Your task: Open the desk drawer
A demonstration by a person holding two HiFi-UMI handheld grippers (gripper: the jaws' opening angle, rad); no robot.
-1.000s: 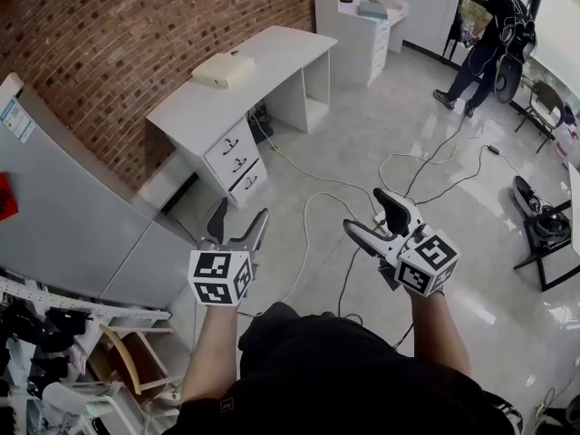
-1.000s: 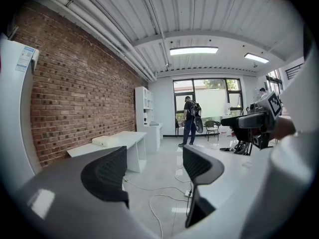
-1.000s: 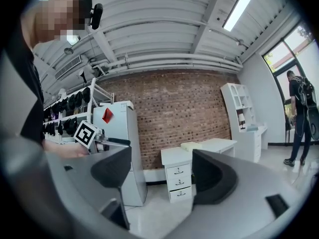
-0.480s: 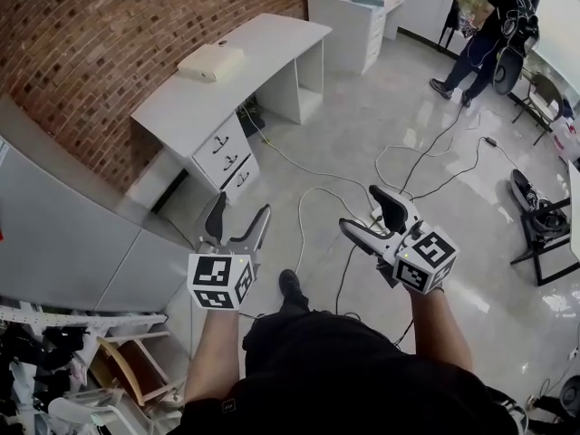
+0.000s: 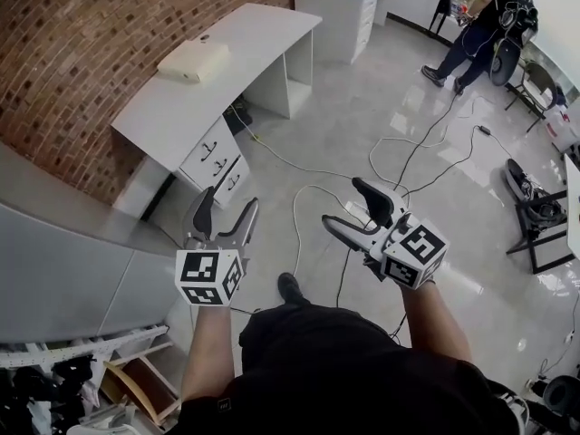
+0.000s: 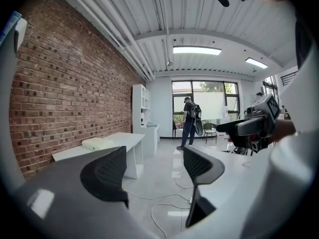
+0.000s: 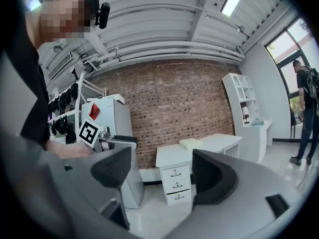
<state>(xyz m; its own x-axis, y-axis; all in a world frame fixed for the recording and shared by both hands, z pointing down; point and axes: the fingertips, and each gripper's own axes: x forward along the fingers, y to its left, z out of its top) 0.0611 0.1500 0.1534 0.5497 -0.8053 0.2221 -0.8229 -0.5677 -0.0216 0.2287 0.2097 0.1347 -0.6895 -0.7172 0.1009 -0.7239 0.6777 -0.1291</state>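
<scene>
A white desk (image 5: 217, 66) stands along the brick wall, with three stacked drawers (image 5: 216, 164) at its near end; all are closed, each with a dark handle. The right gripper view shows the drawers (image 7: 175, 184) head on. My left gripper (image 5: 223, 217) is held in the air over the floor, a good way short of the drawers, open and holding nothing. My right gripper (image 5: 353, 207) hangs further right above the cables, also open and holding nothing. In the left gripper view the desk (image 6: 107, 146) lies ahead at left.
A cream box (image 5: 192, 60) lies on the desktop. Cables (image 5: 313, 188) trail over the glossy floor. A grey cabinet (image 5: 63, 243) stands left of the drawers. A person (image 5: 480, 25) stands at the far right. A white shelf unit (image 5: 349, 7) lies beyond the desk.
The view has advanced toward the desk; the desk and drawers have slid left and up in the head view. Both grippers stay open, held at about the same height.
</scene>
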